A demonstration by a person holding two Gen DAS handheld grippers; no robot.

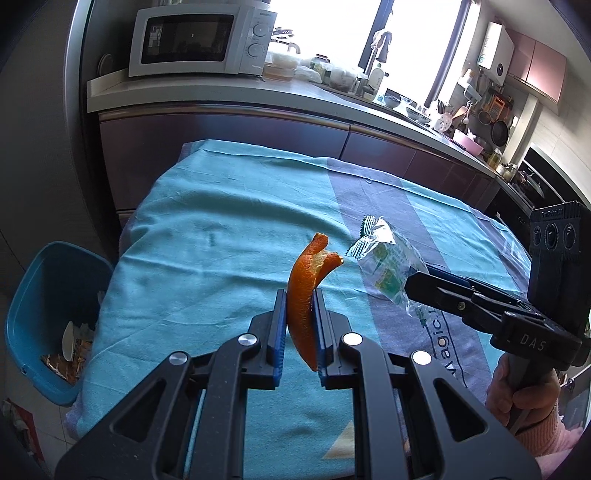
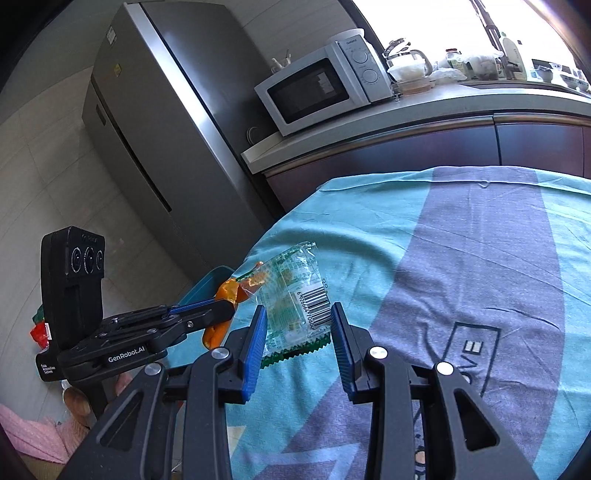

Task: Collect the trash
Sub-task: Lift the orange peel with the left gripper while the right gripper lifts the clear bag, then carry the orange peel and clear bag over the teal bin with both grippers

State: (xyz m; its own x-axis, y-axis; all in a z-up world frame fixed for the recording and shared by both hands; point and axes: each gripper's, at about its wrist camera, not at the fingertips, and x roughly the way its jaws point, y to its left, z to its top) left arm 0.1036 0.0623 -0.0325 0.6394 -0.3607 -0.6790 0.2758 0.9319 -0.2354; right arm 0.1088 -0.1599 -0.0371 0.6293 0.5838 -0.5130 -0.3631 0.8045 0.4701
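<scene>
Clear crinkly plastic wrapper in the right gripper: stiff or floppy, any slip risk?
The clear crinkly plastic wrapper looks thin and creased, so probably floppy and very light. The right gripper holds its lower part; glossy film may slip.

A table (image 1: 207,206) covered with a teal and grey cloth (image 2: 480,240) stood near a long kitchen counter (image 1: 221,92) with dark cabinet fronts (image 1: 229,144). A white microwave (image 1: 199,38) sat on the counter's left end, beside a tall steel fridge (image 2: 155,122). Bright daylight came through the far window (image 1: 325,26). The floor (image 2: 40,177) was pale tile.
</scene>
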